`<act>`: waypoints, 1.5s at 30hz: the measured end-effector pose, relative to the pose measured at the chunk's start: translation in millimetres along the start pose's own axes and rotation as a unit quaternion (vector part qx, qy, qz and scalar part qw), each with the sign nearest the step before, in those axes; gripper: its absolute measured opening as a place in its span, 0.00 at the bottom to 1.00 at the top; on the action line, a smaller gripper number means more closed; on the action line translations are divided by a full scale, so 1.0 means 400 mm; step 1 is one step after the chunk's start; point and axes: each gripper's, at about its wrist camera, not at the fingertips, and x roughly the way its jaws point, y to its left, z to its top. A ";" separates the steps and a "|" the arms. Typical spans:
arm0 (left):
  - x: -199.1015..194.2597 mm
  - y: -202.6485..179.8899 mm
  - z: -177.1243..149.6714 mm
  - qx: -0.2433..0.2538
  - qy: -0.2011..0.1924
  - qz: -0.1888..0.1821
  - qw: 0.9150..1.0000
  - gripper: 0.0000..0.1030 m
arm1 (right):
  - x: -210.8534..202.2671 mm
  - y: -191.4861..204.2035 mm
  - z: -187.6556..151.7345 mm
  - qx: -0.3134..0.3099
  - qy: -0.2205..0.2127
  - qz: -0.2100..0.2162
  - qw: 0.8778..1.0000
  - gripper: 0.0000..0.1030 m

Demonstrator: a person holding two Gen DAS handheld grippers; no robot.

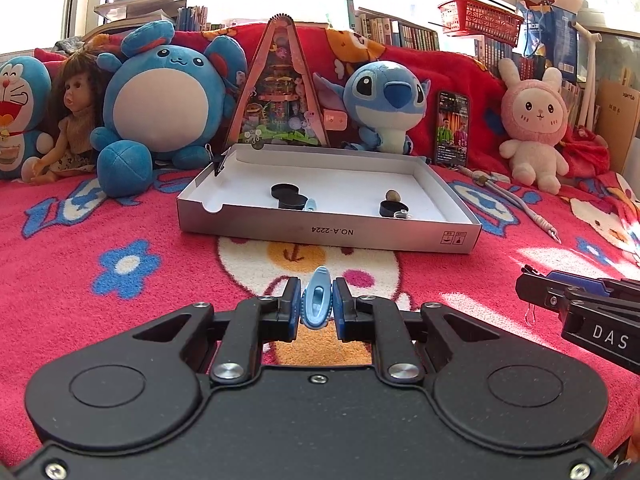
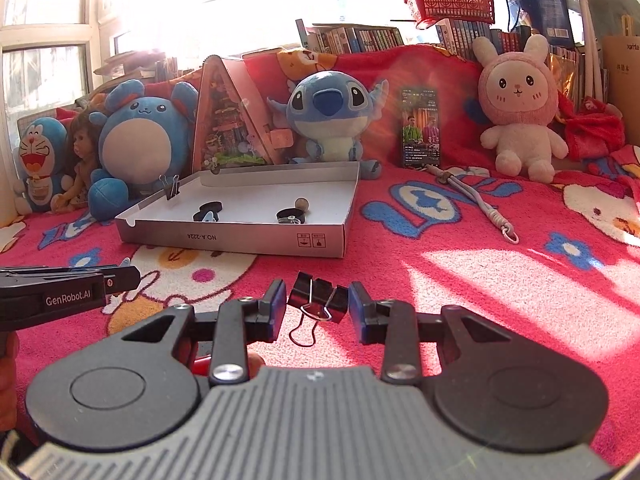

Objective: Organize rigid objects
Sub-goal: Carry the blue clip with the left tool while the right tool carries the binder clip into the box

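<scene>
A: Holding one blue clip (image 1: pixel 317 299) pinched in my left gripper (image 1: pixel 316 304), just in front of the box (image 1: pixel 328 230). Right gripper (image 2: pixel 318 308)?

B: Jaws wide, straddling one black binder clip (image 2: pixel 320 295) on the blanket (image 2: pixel 460 280), gripping nothing. Box count: two black caps, one binder clip on its rim.

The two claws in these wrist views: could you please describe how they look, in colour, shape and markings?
The left claw and right claw are matte black, each with two round housings, silver screws and blue finger pads. The right claw's body is ribbed grey. Side lettering reads "GenRobot.AI" on the left claw and "DAS" on the right. No cables or sleeves show.
</scene>
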 end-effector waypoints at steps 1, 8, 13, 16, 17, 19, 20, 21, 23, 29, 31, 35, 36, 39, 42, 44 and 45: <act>0.001 0.001 0.003 0.000 -0.001 -0.001 1.000 0.16 | 0.003 0.000 0.003 0.001 0.000 0.002 1.000 0.38; 0.012 0.013 0.030 0.003 -0.016 -0.003 1.000 0.16 | 0.027 0.007 0.025 0.011 -0.003 0.012 1.000 0.38; 0.023 0.021 0.050 0.007 -0.023 -0.006 1.000 0.16 | 0.045 0.020 0.043 0.004 -0.008 0.018 1.000 0.38; 0.032 0.030 0.068 0.010 -0.029 -0.010 0.999 0.16 | 0.058 0.025 0.055 0.002 -0.009 0.021 1.000 0.38; 0.036 0.033 0.076 0.010 -0.031 -0.011 0.999 0.16 | 0.063 0.026 0.059 0.002 -0.010 0.021 1.000 0.38; 0.045 0.043 0.091 0.009 -0.034 -0.011 0.999 0.16 | 0.075 0.026 0.072 0.002 -0.010 0.022 1.000 0.38; 0.052 0.049 0.102 0.010 -0.036 -0.012 0.999 0.16 | 0.081 0.025 0.078 0.003 -0.010 0.022 1.000 0.38; 0.059 0.055 0.111 0.009 -0.037 -0.011 0.999 0.16 | 0.088 0.023 0.085 0.004 -0.009 0.023 1.000 0.38; 0.076 0.071 0.133 0.007 -0.039 -0.008 0.999 0.16 | 0.104 0.019 0.099 0.008 -0.008 0.023 1.000 0.38; 0.137 0.113 0.198 -0.010 -0.040 -0.006 0.999 0.16 | 0.157 0.008 0.140 0.020 -0.005 0.019 1.000 0.38; 0.165 0.122 0.213 -0.009 -0.038 -0.004 0.999 0.16 | 0.178 0.007 0.151 0.021 -0.003 0.016 1.000 0.38; 0.225 0.139 0.237 -0.014 -0.020 0.001 1.000 0.16 | 0.223 0.008 0.172 0.017 0.001 0.005 1.000 0.38; 0.244 0.144 0.246 -0.015 -0.016 0.001 1.000 0.16 | 0.236 0.006 0.181 0.017 0.004 0.005 1.000 0.38; 0.297 0.155 0.281 -0.023 0.006 -0.011 1.000 0.16 | 0.276 -0.007 0.210 0.033 0.019 0.014 0.999 0.38; 0.355 0.163 0.318 -0.041 0.032 -0.025 0.998 0.16 | 0.325 -0.024 0.247 0.055 0.034 0.020 0.998 0.38; 0.396 0.164 0.339 -0.053 0.047 -0.034 0.997 0.16 | 0.359 -0.031 0.270 0.065 0.046 0.026 0.996 0.38; 0.410 0.164 0.345 -0.058 0.052 -0.036 0.996 0.16 | 0.379 -0.033 0.282 0.070 0.052 0.030 0.996 0.38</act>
